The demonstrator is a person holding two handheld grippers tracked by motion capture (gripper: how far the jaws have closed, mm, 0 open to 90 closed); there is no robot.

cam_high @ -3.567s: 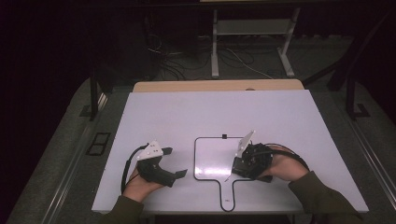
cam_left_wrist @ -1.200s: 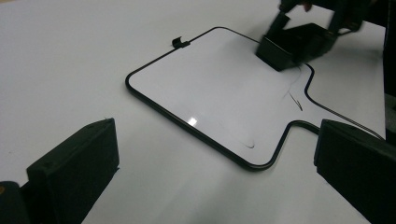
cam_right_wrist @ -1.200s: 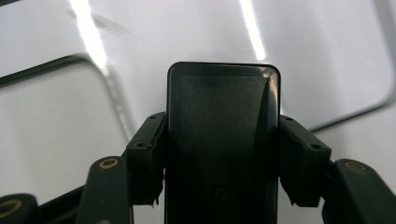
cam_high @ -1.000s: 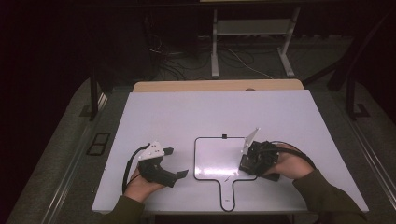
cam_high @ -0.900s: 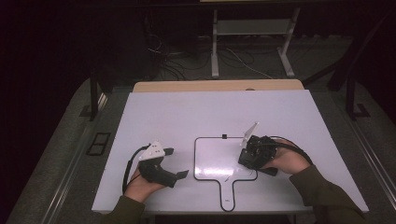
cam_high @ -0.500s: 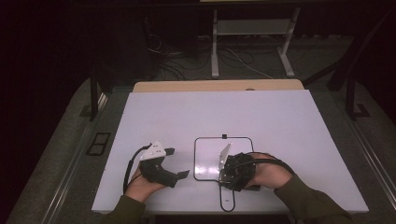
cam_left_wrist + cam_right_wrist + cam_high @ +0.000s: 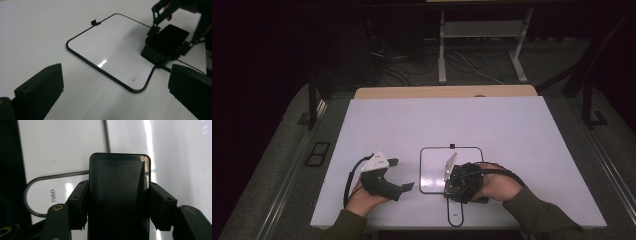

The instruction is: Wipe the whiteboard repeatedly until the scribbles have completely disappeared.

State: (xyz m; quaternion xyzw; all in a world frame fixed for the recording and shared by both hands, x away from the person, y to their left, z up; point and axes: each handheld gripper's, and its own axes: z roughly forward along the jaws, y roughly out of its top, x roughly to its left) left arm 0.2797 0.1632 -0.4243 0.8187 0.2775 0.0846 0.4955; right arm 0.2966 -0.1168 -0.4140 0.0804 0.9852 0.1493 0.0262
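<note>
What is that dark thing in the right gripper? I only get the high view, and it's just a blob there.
Observer: A flat black eraser. The right gripper clamps it by its two long sides.
Operator: Is there anything to wipe?
Observer: One small dark mark, near a rounded corner of the whiteboard.
Operator: And the other gripper?
Observer: The left gripper is open, with nothing between its jaws.

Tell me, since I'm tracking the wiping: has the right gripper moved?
Yes. The right gripper slid left across the whiteboard, from its right edge toward the handle.
</note>
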